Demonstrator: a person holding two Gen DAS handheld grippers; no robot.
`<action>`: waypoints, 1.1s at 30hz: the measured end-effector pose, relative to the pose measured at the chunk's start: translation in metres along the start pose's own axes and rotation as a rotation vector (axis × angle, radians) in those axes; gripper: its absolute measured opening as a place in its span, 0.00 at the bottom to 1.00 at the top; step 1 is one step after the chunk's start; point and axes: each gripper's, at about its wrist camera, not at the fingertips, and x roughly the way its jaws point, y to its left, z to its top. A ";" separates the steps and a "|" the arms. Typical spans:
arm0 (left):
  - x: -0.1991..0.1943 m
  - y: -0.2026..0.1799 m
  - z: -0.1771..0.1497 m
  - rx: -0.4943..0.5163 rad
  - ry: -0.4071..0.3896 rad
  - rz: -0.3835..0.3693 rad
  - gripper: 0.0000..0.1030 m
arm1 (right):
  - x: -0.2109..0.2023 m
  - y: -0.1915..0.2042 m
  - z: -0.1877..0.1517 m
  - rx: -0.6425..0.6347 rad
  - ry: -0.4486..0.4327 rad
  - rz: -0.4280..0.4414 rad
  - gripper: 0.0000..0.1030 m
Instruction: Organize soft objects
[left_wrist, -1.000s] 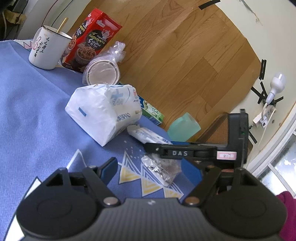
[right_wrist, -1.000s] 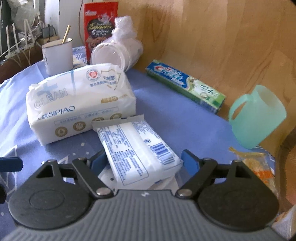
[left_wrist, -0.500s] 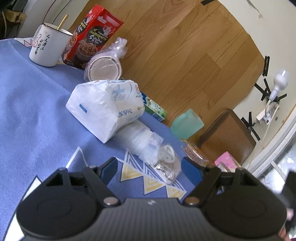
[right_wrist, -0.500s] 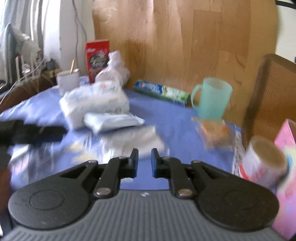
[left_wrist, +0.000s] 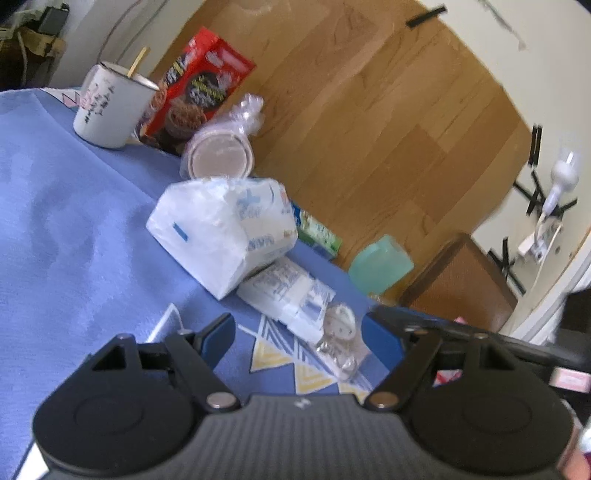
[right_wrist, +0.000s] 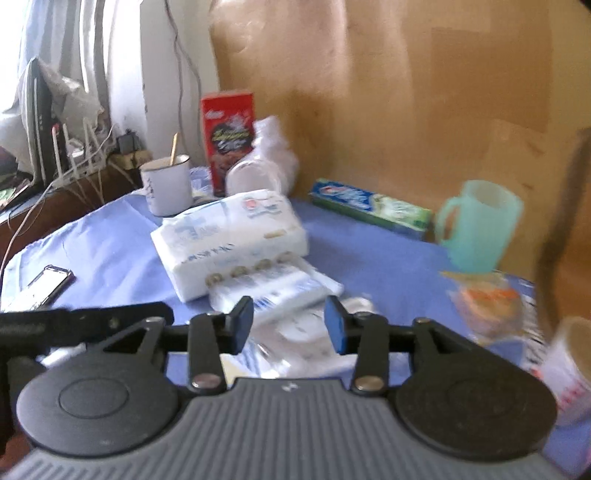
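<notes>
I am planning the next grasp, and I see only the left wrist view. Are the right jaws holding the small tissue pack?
Observer: No. The right gripper is open and empty. The small tissue pack lies beyond it, right beside the large tissue pack.
Operator: Is anything lying left of the large pack?
Observer: Yes, a phone lies flat on the blue cloth.
Operator: Is the green cup upright?
Observer: Yes. The green cup stands upright, with its handle toward the toothpaste box.
</notes>
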 end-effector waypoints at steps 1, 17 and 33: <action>-0.003 0.001 0.000 -0.005 -0.016 -0.003 0.76 | 0.008 0.004 0.002 -0.019 0.014 0.003 0.54; -0.019 -0.003 -0.001 0.017 -0.124 -0.003 0.78 | 0.119 -0.018 0.033 0.077 0.203 0.029 0.79; -0.015 0.000 -0.001 -0.010 -0.099 -0.001 0.78 | 0.037 -0.003 -0.018 -0.195 0.231 0.390 0.89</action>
